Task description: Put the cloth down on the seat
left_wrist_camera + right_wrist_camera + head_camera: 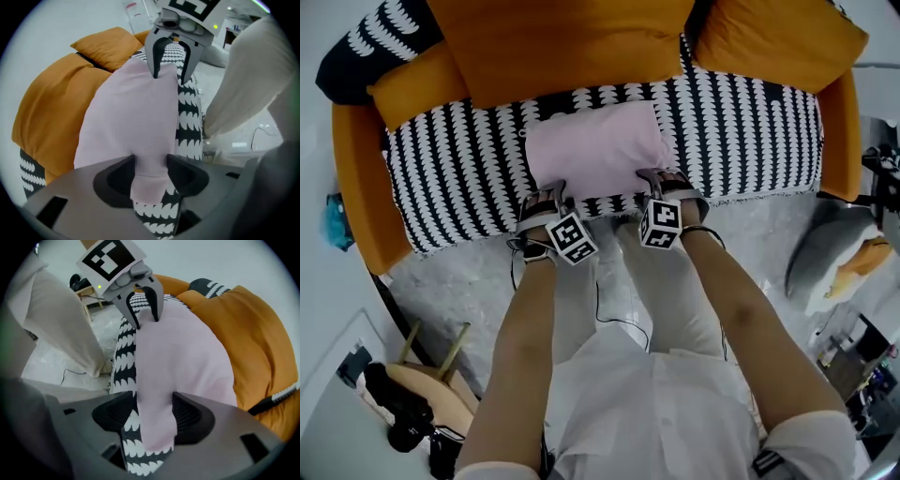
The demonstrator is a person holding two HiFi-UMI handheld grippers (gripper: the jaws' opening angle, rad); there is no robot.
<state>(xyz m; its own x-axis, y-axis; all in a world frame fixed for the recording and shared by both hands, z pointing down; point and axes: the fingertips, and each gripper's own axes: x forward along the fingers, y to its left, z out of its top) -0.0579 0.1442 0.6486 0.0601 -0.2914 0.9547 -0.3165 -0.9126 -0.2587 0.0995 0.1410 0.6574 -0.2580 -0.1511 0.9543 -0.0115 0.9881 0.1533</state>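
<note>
The pink cloth (595,150) lies flat on the black-and-white seat (469,159). At its 7 o'clock corner, the left gripper (551,194) pinches it between its fingers (123,171). At 5 o'clock, the right gripper (654,178) has its fingers (187,413) open around the cloth.

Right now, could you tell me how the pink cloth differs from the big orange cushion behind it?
The pink cloth is pale and lies flat on the seat; the orange cushion is vivid, plump and sits further back. The cloth is clearly smaller than the cushion. Both are plain, unpatterned fabric.
</note>
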